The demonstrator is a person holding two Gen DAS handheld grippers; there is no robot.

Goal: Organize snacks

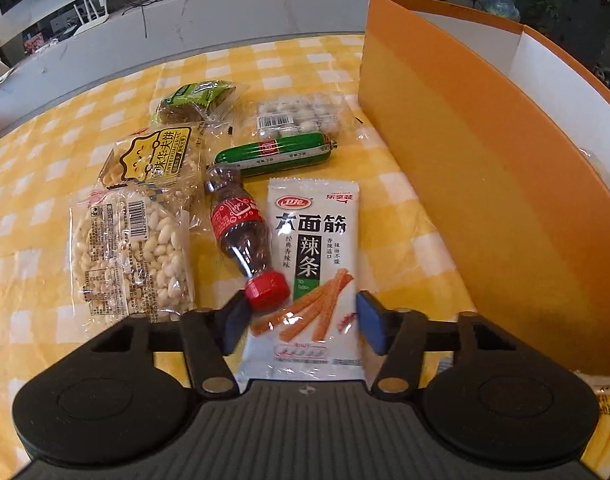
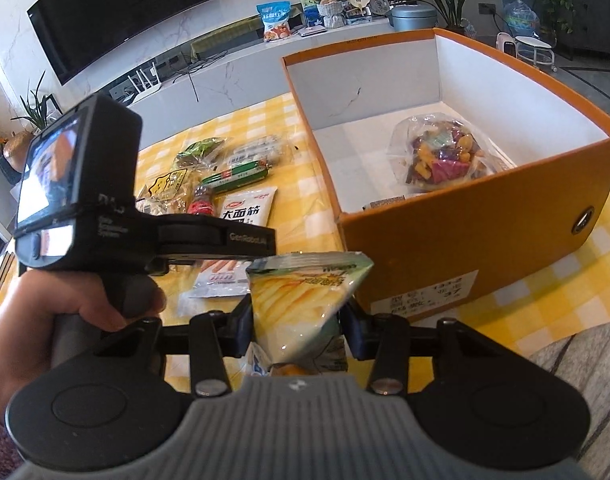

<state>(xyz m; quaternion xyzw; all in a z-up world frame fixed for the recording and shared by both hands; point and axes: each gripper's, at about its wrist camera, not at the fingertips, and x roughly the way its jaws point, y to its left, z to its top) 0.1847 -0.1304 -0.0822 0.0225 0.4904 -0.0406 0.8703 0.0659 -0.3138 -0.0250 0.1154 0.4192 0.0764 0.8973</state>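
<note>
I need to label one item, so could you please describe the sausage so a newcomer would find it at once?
Start at the orange box on the yellow checked tablecloth; the snacks lie beside it. Just beyond the small cola bottle lies the sausage, the only green tube, with a red label.

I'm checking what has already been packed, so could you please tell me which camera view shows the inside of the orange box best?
The right wrist view: it looks down into the orange box, showing a clear bag of colourful snacks on its white floor. The left wrist view shows only its outer wall and a strip of white interior.
</note>
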